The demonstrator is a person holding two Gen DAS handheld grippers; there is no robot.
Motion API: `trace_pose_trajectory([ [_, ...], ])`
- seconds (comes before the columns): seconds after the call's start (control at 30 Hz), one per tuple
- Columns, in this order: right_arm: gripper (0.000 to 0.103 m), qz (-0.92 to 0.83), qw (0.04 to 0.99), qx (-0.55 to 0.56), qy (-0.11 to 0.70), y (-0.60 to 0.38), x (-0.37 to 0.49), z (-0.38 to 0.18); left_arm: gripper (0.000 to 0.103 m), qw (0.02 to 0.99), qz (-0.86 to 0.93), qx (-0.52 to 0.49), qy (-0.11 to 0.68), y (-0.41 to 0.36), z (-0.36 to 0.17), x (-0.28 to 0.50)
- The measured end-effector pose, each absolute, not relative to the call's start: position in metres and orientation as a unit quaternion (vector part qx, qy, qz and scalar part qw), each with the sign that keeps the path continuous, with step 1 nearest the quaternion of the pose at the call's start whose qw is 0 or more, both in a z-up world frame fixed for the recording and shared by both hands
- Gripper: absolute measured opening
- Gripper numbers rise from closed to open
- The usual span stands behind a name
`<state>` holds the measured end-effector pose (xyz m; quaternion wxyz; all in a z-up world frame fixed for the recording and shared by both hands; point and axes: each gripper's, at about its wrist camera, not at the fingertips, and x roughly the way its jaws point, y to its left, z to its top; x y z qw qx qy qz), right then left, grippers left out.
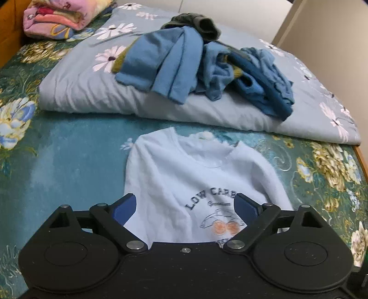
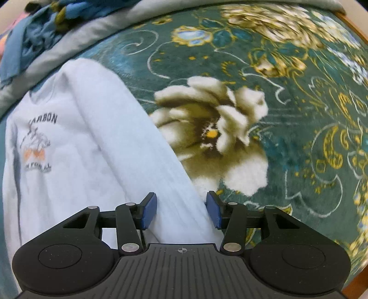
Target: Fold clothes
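Pale blue T-shirt point(image 1: 184, 174) lying front-up on teal floral blanket point(image 1: 76, 156), neckline toward far side, print readable in part ("LOW CARB…" in left wrist view, "…ARBON" in right wrist view), small car drawing with two orange spots beneath the lettering. Sides of shirt appearing folded inward, giving a narrow long shape (fold lines visible along the right edge in right wrist view).

Left gripper point(image 1: 185, 208) hovering over lower chest of shirt, jaws spread wide, blue pads well apart, nothing between them but shirt surface below. No pinch.

Right gripper point(image 2: 181, 211) poised over right-hand edge of same shirt point(image 2: 76, 142), jaws parted about halfway, blue pads either side of the shirt's edge strip; pads not pressing on fabric. Right pad over the boundary between shirt and blanket point(image 2: 287, 115).

Beyond the shirt: folded grey-blue floral quilt point(image 1: 76, 92) lying across the blanket, with heap of unfolded blue garments point(image 1: 207, 66) on top, a dark olive garment point(image 1: 195, 23) at the back of the heap (some yellow-green trim showing among the blues). Pink patterned folded bedding point(image 1: 55, 18) at far left corner. Wooden bed edge point(image 1: 361, 158) visible at right, pale wall behind.
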<state>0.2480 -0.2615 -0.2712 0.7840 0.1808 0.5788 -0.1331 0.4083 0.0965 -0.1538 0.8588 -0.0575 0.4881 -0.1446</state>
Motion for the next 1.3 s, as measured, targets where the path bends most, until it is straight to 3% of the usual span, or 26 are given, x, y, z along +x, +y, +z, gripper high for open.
trace_pose_trajectory([
  [0.1,0.045,-0.131,0.784,0.192,0.575,-0.264,0.244,-0.273,0.091,0.862,-0.156,-0.045,0.480,0.089,-0.143,0.409],
  [0.13,0.039,-0.129,0.784,0.196,0.575,-0.265,0.242,-0.273,0.091,0.863,-0.159,-0.044,0.478,0.086,-0.140,0.408],
  [0.2,0.010,-0.129,0.781,0.207,0.575,-0.269,0.240,-0.272,0.091,0.863,-0.163,-0.043,0.476,0.081,-0.136,0.407],
  [0.3,0.002,-0.122,0.775,0.230,0.576,-0.278,0.237,-0.272,0.091,0.861,-0.166,-0.044,0.478,0.075,-0.134,0.404],
  [0.53,0.001,-0.167,0.813,0.156,0.535,-0.315,0.255,-0.245,0.091,0.860,-0.144,-0.047,0.487,0.065,-0.133,0.402],
  [0.87,0.001,-0.161,0.856,0.043,0.489,-0.387,0.359,-0.221,0.091,0.859,-0.090,-0.061,0.500,0.058,-0.140,0.402],
  [1.03,0.001,-0.140,0.848,-0.001,0.511,-0.384,0.392,-0.238,0.091,0.855,-0.064,-0.060,0.511,0.057,-0.146,0.400],
  [1.23,0.003,-0.146,0.838,0.024,0.524,-0.385,0.385,-0.252,0.091,0.850,-0.026,-0.056,0.523,0.073,-0.158,0.386],
  [1.3,0.018,-0.152,0.842,0.031,0.516,-0.381,0.379,-0.246,0.091,0.847,-0.013,-0.056,0.528,0.083,-0.161,0.380],
])
